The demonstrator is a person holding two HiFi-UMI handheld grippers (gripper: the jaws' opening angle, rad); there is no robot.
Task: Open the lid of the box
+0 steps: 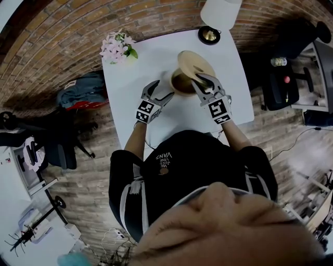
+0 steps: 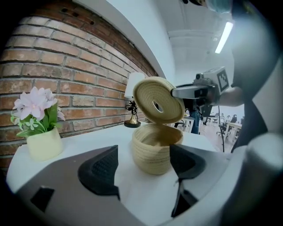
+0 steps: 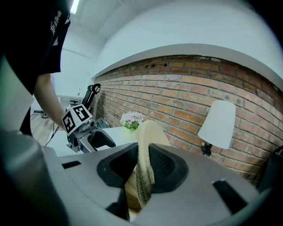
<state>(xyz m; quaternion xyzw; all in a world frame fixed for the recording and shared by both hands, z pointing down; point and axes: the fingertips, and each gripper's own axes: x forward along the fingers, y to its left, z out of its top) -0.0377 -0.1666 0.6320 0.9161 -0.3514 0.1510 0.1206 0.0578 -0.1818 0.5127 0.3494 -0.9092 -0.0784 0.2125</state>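
Note:
A round woven box (image 1: 180,83) stands uncovered on the white table (image 1: 156,62). Its flat woven lid (image 1: 195,64) hangs tilted above the box's far right rim, with my right gripper (image 1: 202,79) shut on its edge. In the right gripper view the lid (image 3: 148,141) sits edge-on between both pads, with the box (image 3: 131,194) below. My left gripper (image 1: 157,94) is open just left of the box. The left gripper view shows the box (image 2: 152,152) a little ahead of the spread fingers (image 2: 104,170), untouched, and the lid (image 2: 158,100) held over it by the right gripper (image 2: 183,92).
A pale pot of pink flowers (image 1: 118,48) stands at the table's far left corner. A white lamp (image 1: 219,13) with a dark, brass-topped base (image 1: 209,35) is at the far right. Office chairs (image 1: 283,83) and a bag (image 1: 83,93) flank the table on the brick-patterned floor.

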